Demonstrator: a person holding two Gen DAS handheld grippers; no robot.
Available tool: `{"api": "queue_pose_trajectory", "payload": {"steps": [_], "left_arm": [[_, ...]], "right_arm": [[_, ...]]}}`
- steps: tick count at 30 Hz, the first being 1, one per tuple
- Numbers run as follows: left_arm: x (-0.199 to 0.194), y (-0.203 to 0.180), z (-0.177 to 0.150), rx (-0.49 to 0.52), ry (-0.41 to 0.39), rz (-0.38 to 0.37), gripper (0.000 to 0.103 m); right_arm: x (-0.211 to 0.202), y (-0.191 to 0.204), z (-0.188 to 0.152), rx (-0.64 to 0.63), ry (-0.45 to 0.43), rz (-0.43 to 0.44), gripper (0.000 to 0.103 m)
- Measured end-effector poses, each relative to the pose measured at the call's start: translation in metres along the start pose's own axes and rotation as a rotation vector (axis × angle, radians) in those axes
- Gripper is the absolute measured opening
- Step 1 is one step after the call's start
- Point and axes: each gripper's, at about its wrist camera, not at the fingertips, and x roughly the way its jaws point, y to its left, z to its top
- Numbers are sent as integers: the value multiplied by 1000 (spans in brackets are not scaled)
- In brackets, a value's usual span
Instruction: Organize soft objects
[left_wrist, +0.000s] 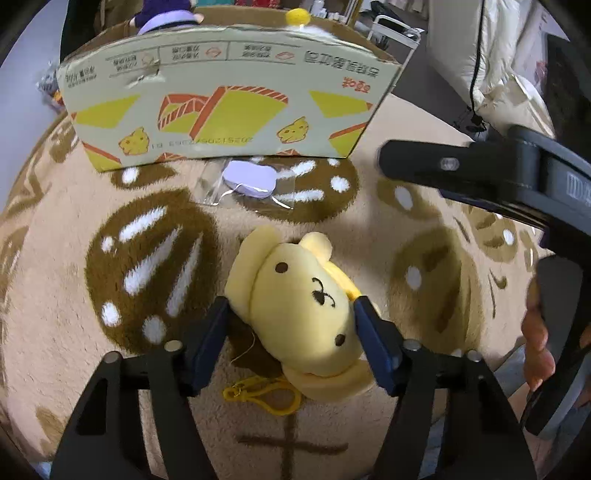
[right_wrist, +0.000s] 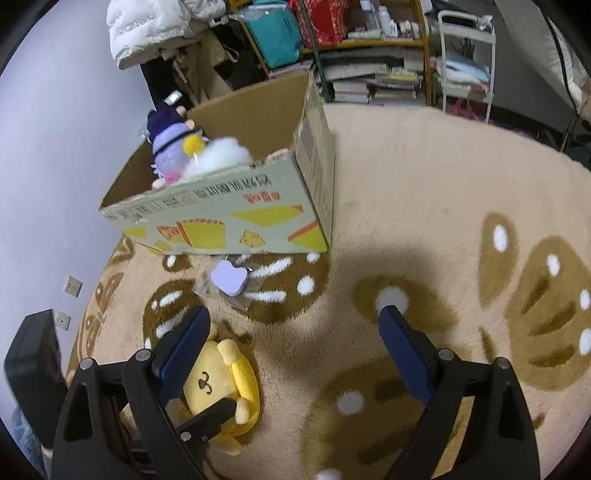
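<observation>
From the left wrist view, the left hand-held gripper (left_wrist: 291, 325) has its 2 blue pads set against either side of the yellow dog plush (left_wrist: 306, 306), jaws drawn in about the toy's head; whether they squeeze firmly yet I would not swear, but both pads touch the fabric. The plush lies on the patterned rug (left_wrist: 74, 350), its yellow keychain clip (left_wrist: 264, 395) trailing just beneath it. Farther off, close against the front of the cardboard box (left_wrist: 229, 107), sits a lilac soft piece in a clear bag (left_wrist: 249, 179). The right hand-held gripper (left_wrist: 480, 173) comes in from the right edge, well apart from the plush. From the right wrist view, that gripper (right_wrist: 295, 354) stands wide open with nothing between its pads, only bare rug. The box (right_wrist: 221, 218) already holds a purple plush doll (right_wrist: 171, 147) and a white fluffy toy with a yellow pompom (right_wrist: 218, 153), so I judge 2 items stowed. The yellow dog plush (right_wrist: 221, 384) is still on the rug near the left pad, and the lilac piece (right_wrist: 229, 278) waits beside the box: 2 items appear left.
</observation>
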Motion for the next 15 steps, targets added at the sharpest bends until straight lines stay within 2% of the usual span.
{"api": "queue_pose_trajectory", "payload": {"steps": [7,11,15], "left_arm": [[-5,-3,-2,19,-22,25,58],[-12,-2,-5,35,-51,84,58],[-16,15,0,-14,-58,98,58]], "right_arm": [[15,7,3,-7,10,6,97],[19,10,7,-9,3,25,97],[20,13,10,-8,-12,47,97]]}}
